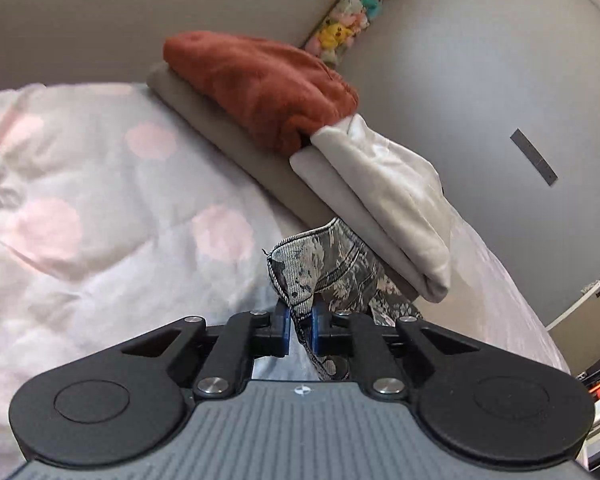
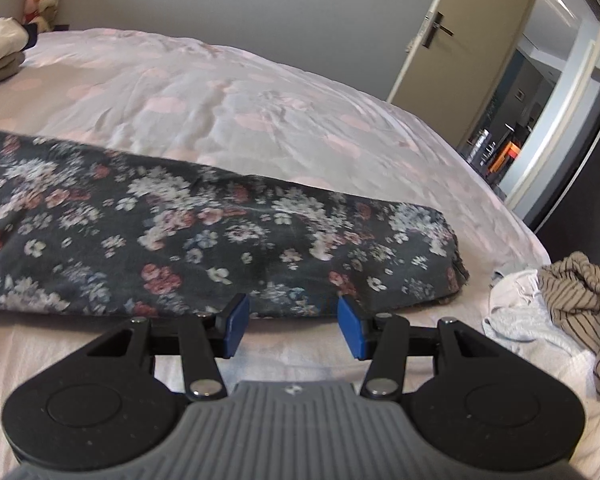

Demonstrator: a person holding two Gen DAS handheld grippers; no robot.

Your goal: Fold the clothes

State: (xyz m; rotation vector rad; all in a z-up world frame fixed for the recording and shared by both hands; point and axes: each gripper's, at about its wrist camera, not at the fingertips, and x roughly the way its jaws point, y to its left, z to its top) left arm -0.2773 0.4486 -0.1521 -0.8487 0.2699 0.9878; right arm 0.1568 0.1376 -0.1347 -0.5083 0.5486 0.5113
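On the bed (image 1: 80, 184), with its pale cover dotted in pink, a stack of folded clothes runs along the far edge in the left wrist view: a taupe folded piece (image 1: 228, 136) at the bottom, a rust-red fleece garment (image 1: 260, 84) lying on its left part, and a white folded garment (image 1: 384, 200) on its right part, touching the red one. Behind the stack, against the wall, stands a column of plush toys (image 1: 348, 24).

The left gripper (image 1: 301, 326) has its blue-padded fingers clamped on a stitched edge of the floral garment (image 1: 320, 264), whose pale reverse side shows here, bunched up just in front of the stack.

In the right wrist view the same floral garment (image 2: 204, 232) lies as a long dark band across the bed, parallel to the near edge, its right end rounded and folded over. The right gripper (image 2: 292, 326) hovers at the garment's near hem with its fingers spread apart and nothing between them; whether the tips touch the cloth cannot be told.

Toward the right corner of the bed, apart from the floral garment, lies a crumpled white cloth (image 2: 520, 312) with a brown striped garment (image 2: 580, 300) heaped partly over it. Beyond the bed, a door (image 2: 460, 40) stands open.
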